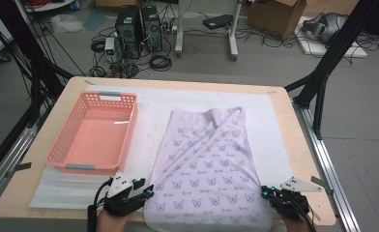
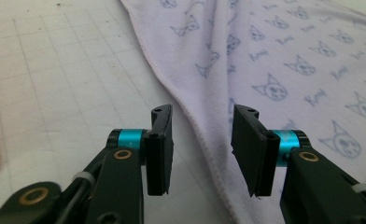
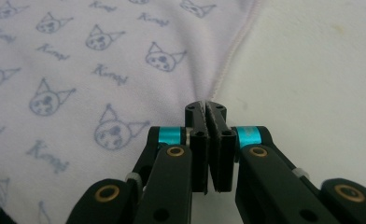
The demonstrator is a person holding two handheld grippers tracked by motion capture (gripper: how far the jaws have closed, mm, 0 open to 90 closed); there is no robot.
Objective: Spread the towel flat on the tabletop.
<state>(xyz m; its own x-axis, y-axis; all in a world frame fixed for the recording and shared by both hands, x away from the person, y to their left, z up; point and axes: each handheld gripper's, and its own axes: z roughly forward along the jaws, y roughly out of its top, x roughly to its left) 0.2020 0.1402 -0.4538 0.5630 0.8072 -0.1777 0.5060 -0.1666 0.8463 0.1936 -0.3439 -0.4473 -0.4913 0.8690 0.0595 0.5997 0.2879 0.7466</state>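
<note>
A pale lilac cloth [image 1: 207, 159] printed with blue cat faces lies spread on the white mat, its near end hanging over the table's front edge. My left gripper [image 1: 149, 191] sits at the cloth's near left edge. In the left gripper view the jaws of the left gripper [image 2: 202, 116] stand apart, with the stitched hem of the cloth [image 2: 288, 56] running between them untouched. My right gripper [image 1: 265, 192] is at the near right edge. In the right gripper view the right gripper [image 3: 206, 108] has its pads pressed together on the hem of the cloth [image 3: 78, 60].
A pink plastic basket [image 1: 132, 130] stands on the left of the white gridded mat [image 1: 149, 140], with nothing in it. The wooden table [image 1: 301, 159] shows bare strips at the right and front. Behind the table, computers, cables and boxes sit on the floor.
</note>
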